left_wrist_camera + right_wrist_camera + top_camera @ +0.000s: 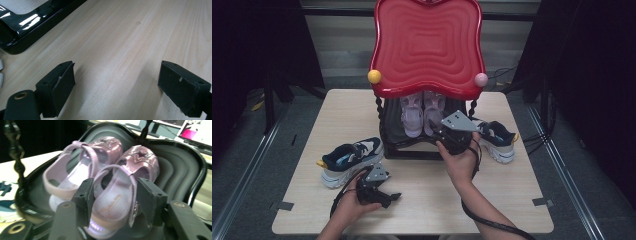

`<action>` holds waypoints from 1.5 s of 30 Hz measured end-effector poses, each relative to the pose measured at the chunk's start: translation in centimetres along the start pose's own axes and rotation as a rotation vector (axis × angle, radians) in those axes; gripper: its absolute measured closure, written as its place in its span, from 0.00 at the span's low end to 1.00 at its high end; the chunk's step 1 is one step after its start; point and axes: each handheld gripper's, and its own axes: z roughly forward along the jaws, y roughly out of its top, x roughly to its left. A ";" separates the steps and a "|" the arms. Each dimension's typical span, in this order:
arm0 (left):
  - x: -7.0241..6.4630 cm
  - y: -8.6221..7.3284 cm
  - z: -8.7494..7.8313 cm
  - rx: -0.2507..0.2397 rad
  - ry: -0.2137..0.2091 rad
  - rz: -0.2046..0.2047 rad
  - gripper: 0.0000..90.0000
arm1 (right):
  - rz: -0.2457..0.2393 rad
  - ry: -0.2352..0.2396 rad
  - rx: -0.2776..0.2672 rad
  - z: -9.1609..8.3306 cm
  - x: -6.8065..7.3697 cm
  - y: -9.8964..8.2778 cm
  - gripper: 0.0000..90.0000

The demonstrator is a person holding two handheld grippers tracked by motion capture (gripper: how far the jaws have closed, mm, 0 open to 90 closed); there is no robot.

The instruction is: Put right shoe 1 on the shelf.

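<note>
A pair of pink sandals stands on the black lower tray (412, 146) of a two-level rack, the left sandal (412, 118) beside the right sandal (433, 113). My right gripper (437, 131) reaches into that tray from the front. In the right gripper view its jaws (115, 195) straddle the heel of the right sandal (140, 160), which rests on the tray (180, 170); the pads stand beside it without squeezing. The left sandal (75, 170) lies next to it. My left gripper (393, 199) sits low over the table, open (116, 85), with bare wood between its jaws.
A red wavy top tray (427, 45) overhangs the sandals, with a yellow ball (374, 76) and a pink ball (481, 79) at its corners. One navy sneaker (349, 160) lies left of the rack, another (497, 137) to the right. The rack's black base (25, 25) borders the wooden table (422, 205).
</note>
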 end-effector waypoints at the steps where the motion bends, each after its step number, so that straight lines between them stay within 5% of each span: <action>1: 0.0 0.0 0.0 0.000 0.000 0.001 0.15 | 0.004 0.014 0.011 -0.1 0.0 -0.1 0.49; 11: 0.0 0.0 0.0 0.001 0.000 0.001 0.15 | 0.022 0.139 0.071 -1.0 -0.2 -0.6 0.37; 29: 0.0 0.0 0.0 0.001 0.000 0.001 0.15 | 0.022 0.278 0.154 -2.7 -0.8 -2.2 0.27; 45: 0.0 0.0 0.0 -0.002 0.001 -0.001 0.15 | 0.036 0.348 0.203 -3.9 -1.9 -4.5 0.23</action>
